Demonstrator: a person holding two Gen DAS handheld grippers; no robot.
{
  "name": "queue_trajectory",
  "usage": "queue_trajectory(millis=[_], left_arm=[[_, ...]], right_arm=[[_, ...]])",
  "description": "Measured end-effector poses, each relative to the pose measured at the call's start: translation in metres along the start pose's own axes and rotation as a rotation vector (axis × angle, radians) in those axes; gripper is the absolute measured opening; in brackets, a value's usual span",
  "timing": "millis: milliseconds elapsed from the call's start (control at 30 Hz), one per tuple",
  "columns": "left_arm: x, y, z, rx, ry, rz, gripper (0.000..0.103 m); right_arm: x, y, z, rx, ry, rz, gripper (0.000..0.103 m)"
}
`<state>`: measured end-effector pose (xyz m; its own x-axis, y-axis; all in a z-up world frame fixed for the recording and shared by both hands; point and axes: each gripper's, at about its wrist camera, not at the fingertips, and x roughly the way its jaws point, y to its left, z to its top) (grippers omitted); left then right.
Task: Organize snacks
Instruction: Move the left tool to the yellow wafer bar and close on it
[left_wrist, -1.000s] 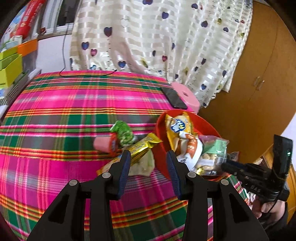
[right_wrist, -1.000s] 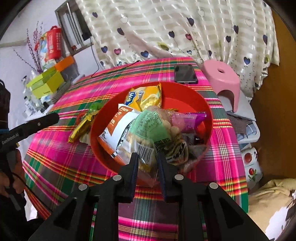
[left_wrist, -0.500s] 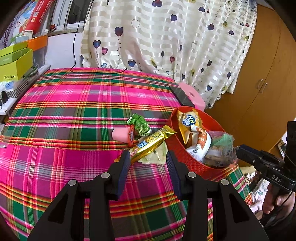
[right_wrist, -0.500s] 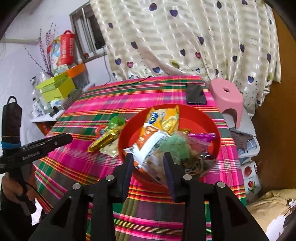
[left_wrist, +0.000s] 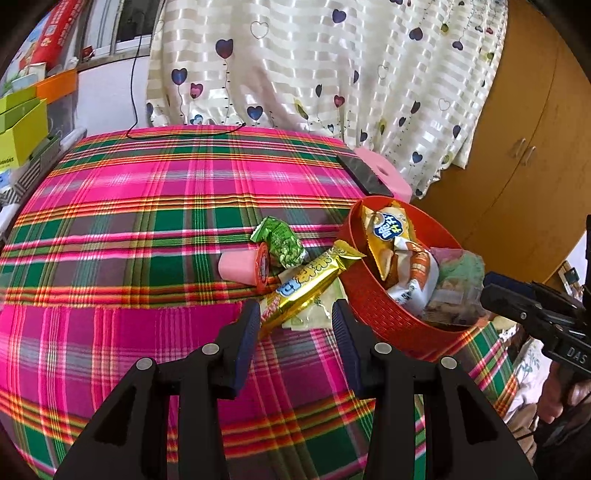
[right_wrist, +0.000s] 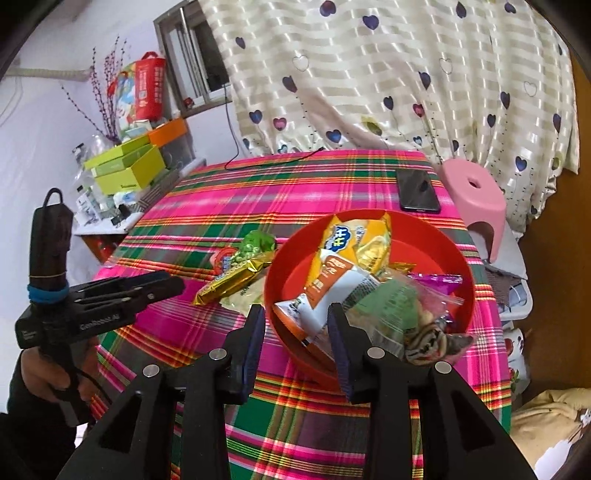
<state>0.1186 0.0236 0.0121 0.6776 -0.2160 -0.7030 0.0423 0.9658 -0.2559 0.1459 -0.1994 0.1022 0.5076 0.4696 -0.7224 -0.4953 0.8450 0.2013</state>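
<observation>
A red basket (left_wrist: 384, 314) (right_wrist: 443, 254) holds several snack packets, with a yellow packet (right_wrist: 351, 240) on top. Beside it on the plaid tablecloth lie a gold snack bar (left_wrist: 310, 284) (right_wrist: 232, 278), a green packet (left_wrist: 280, 243) (right_wrist: 255, 245), a pink sausage-shaped snack (left_wrist: 240, 267) and a pale packet (left_wrist: 314, 314) under the bar. My left gripper (left_wrist: 295, 317) is open and empty, just short of the gold bar. My right gripper (right_wrist: 297, 321) is open and empty at the basket's near rim.
A black phone (left_wrist: 364, 175) (right_wrist: 417, 190) lies at the table's far right edge by a pink stool (right_wrist: 476, 195). Green and orange boxes (right_wrist: 129, 166) stand left of the table. A heart-print curtain (left_wrist: 314, 62) hangs behind, and wooden cupboards (left_wrist: 517, 147) stand to the right.
My right gripper has opened, let go of the clear packet into the basket and drawn back. My left gripper has pulled back from the table, still open.
</observation>
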Motion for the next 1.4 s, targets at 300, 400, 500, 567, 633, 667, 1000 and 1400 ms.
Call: queue_trajectory(millis=[300,400,500,567,633,667,1000,1400], left_arm=[[0.035,0.002,0.012,0.040,0.045,-0.028,0.042],[0.045,0.001,0.016,0.058,0.056,-0.038,0.042],[0.054,-0.003,0.018,0.079,0.069,-0.050,0.042],[0.061,-0.005,0.019,0.093,0.084,-0.062,0.042],[0.069,-0.007,0.019,0.107,0.102,-0.058,0.042],[0.072,-0.006,0.019,0.103,0.106,-0.056,0.042],[0.074,-0.005,0.012,0.113,0.133,-0.032,0.042],[0.064,0.000,-0.004,0.049,0.147,-0.039,0.023]], right_arm=[[0.020,-0.002,0.006,0.003,0.024,0.023,0.033],[0.025,-0.005,0.007,0.008,0.029,0.025,0.033],[0.029,-0.008,0.007,0.016,0.033,0.026,0.033],[0.032,-0.010,0.007,0.021,0.038,0.026,0.033],[0.034,-0.011,0.007,0.026,0.043,0.027,0.033],[0.035,-0.011,0.007,0.027,0.045,0.028,0.033],[0.034,-0.012,0.006,0.031,0.043,0.036,0.033],[0.019,-0.007,-0.001,0.035,0.032,0.057,0.033]])
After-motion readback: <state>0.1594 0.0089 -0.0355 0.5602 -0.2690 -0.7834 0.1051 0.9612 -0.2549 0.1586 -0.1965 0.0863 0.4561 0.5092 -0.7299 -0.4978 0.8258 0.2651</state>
